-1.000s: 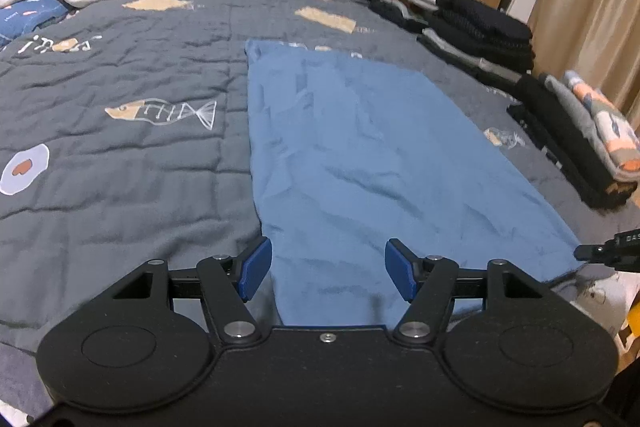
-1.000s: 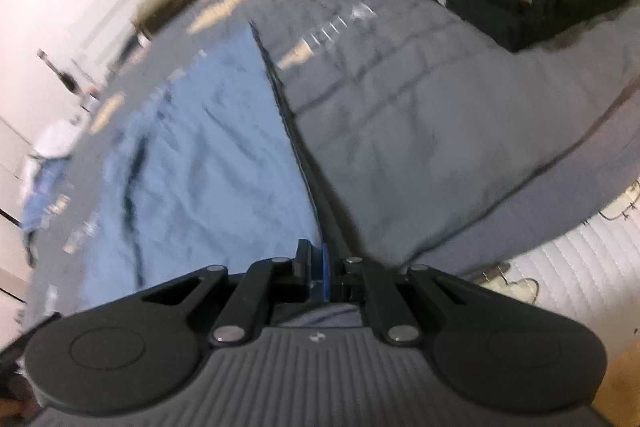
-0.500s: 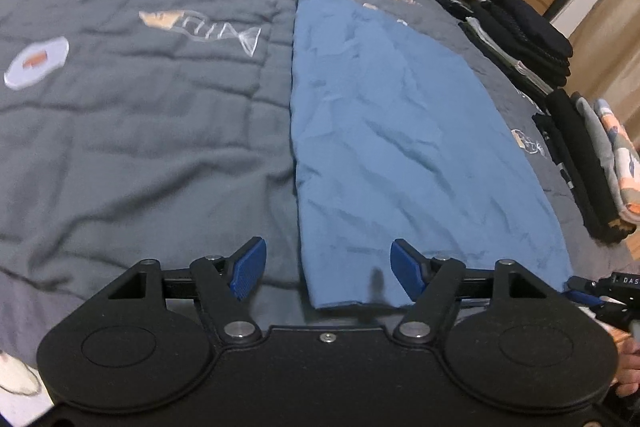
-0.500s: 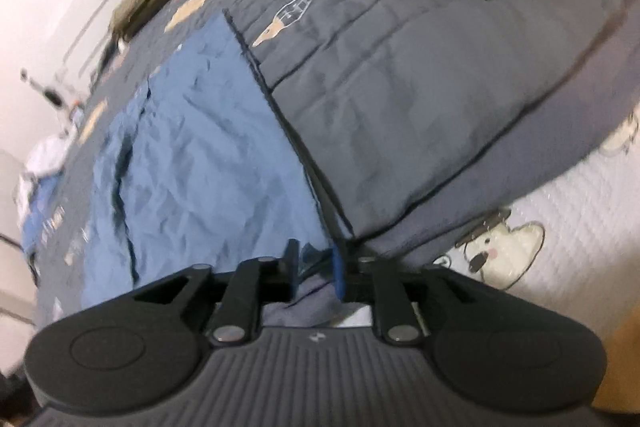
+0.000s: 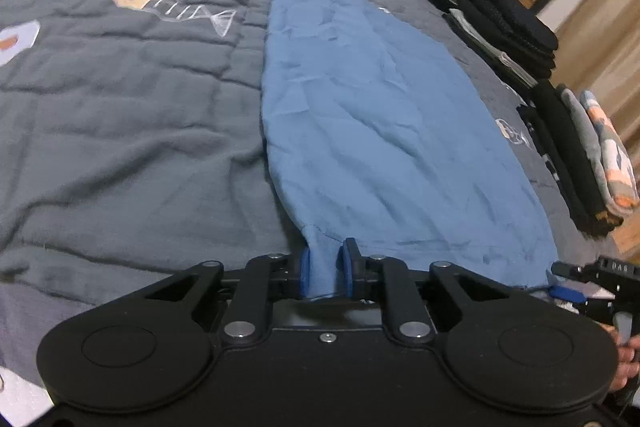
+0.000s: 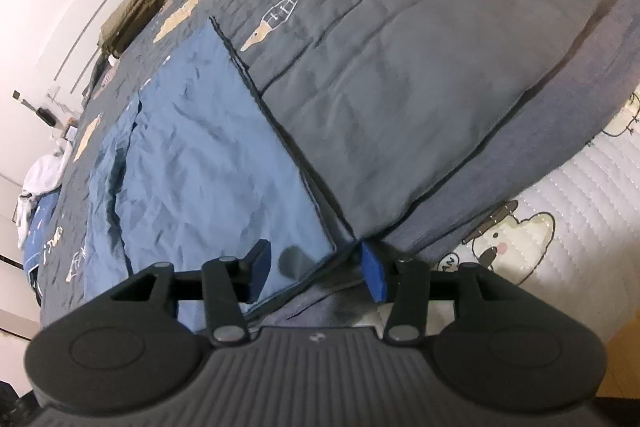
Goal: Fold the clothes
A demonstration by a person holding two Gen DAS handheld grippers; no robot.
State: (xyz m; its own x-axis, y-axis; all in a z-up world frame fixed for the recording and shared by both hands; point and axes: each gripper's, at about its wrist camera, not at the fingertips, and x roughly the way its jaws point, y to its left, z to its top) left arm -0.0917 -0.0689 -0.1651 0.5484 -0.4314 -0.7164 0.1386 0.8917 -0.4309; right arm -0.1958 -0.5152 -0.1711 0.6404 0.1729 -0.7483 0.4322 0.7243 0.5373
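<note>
We work on a bed [image 5: 120, 131] under a grey quilt, with folded stacks [image 5: 512, 39] along its far side, so much of the pile looks done. A blue cloth [image 5: 380, 131] lies flat down the middle, seemingly folded lengthwise into a long panel; we judge the crosswise folds remain. Our left gripper [image 5: 325, 269] pinches its near left corner. Our right gripper [image 6: 316, 263] is spread wide around the near right corner, gripping nothing yet.

Blue garment [image 5: 372, 131] on quilted bed [image 5: 120, 115]
</note>
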